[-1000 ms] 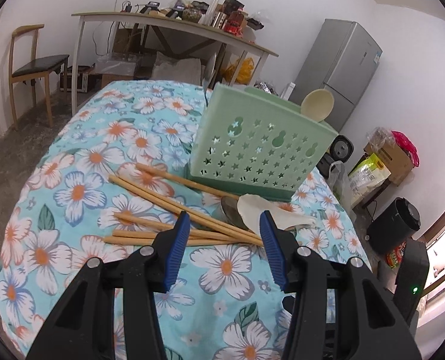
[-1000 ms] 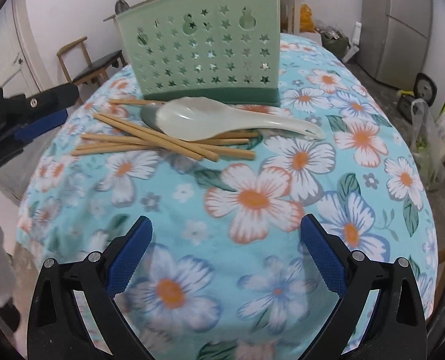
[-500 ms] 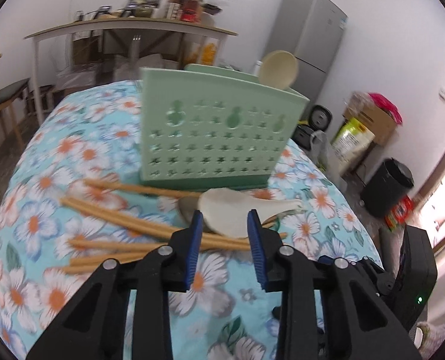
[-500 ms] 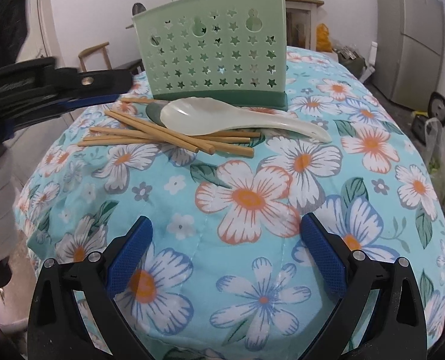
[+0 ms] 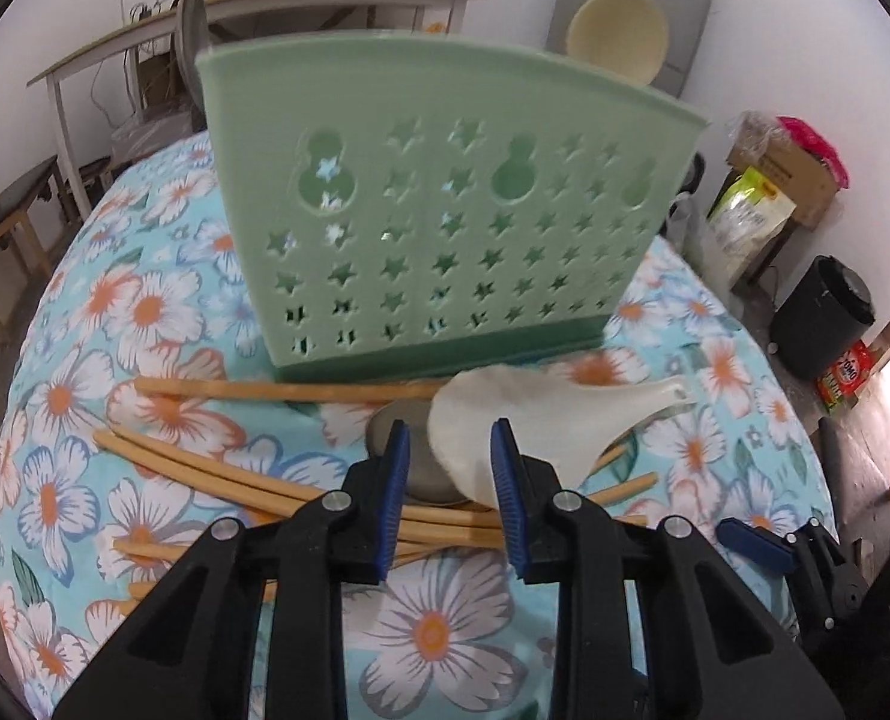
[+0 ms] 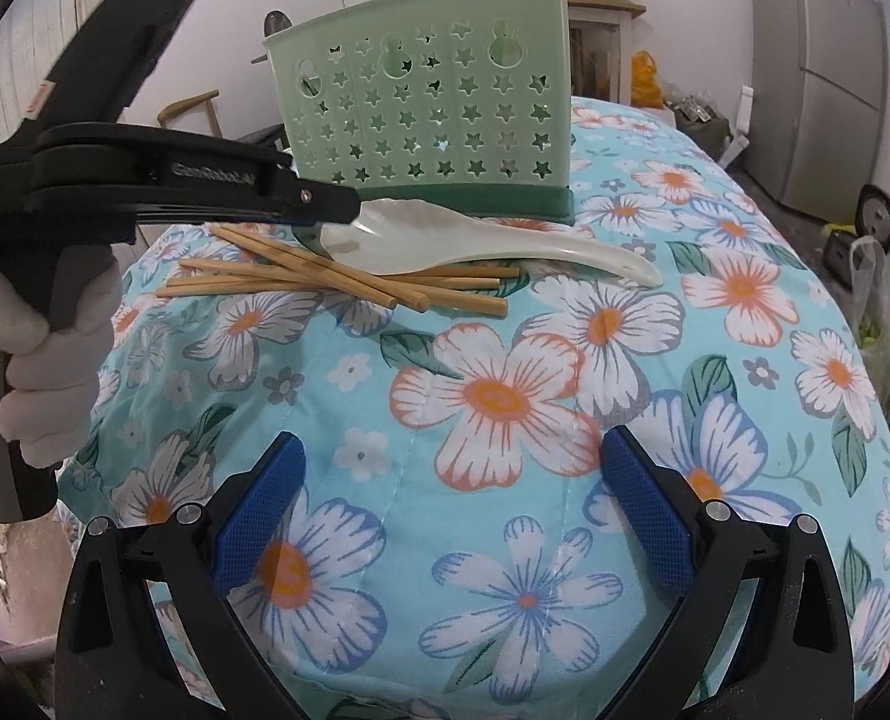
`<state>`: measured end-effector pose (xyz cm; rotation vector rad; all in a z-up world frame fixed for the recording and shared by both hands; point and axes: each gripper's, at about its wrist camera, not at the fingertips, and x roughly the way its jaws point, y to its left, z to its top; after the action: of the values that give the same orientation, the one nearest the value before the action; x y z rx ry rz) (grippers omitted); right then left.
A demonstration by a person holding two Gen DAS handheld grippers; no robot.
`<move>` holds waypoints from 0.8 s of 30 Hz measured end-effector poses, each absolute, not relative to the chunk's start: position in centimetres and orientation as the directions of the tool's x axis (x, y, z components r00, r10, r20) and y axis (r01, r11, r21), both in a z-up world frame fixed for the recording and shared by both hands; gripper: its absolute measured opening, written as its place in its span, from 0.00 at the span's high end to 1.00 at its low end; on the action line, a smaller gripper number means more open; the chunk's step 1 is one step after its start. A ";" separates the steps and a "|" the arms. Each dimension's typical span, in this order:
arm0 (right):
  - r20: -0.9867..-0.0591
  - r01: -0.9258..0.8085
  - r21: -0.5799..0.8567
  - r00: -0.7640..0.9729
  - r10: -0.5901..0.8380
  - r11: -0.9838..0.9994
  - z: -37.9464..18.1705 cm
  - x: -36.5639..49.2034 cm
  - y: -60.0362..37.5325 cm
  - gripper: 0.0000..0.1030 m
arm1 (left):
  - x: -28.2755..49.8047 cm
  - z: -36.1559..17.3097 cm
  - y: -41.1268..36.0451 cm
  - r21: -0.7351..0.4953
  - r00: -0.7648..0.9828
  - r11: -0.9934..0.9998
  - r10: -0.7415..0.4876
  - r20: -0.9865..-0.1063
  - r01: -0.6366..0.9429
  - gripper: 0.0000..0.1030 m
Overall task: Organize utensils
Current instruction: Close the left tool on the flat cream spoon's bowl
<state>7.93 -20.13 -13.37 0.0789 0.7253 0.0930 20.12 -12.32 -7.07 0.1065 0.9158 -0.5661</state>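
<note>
The white spoon (image 5: 523,426) lies just in front of the green caddy (image 5: 445,228), atop the chopsticks (image 6: 348,279), handle running rightward; the left gripper (image 5: 449,450), narrowed but gripping nothing, straddles its bowl edge; the right gripper (image 6: 451,507) hangs wide, farther off.

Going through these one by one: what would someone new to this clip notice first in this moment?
Probably the green star-punched utensil holder standing upright mid-table on the flowered tablecloth, with a cream spoon sticking up from it. Just in front lies a pile of wooden chopsticks with a white ladle-style spoon resting across them. The left gripper is at that spoon's bowl, jaws narrowed but not gripping; the right gripper hangs open, nearer.
</note>
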 end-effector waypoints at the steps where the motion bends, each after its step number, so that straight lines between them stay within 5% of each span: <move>1: -0.658 -0.058 0.103 0.745 0.112 0.993 -13.4 7.9 -20.1 0.07 | 20.2 -7.2 -12.2 -0.158 0.465 0.852 -0.417 -0.781 0.499 0.74; 8: -0.655 -0.058 0.101 0.747 0.110 0.993 -13.5 7.8 -20.1 0.07 | 19.5 -7.3 -11.6 -0.375 0.345 0.771 -0.587 -0.733 0.515 0.74; 24: -0.655 -0.058 0.102 0.748 0.111 0.993 -13.4 7.8 -20.1 0.07 | 16.1 -7.6 -13.3 -0.421 0.238 0.663 -0.669 -0.704 0.619 0.74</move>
<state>7.81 -20.06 -13.44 0.0772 0.7204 0.0921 16.06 -13.34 -7.61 -0.0583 0.9954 -0.8829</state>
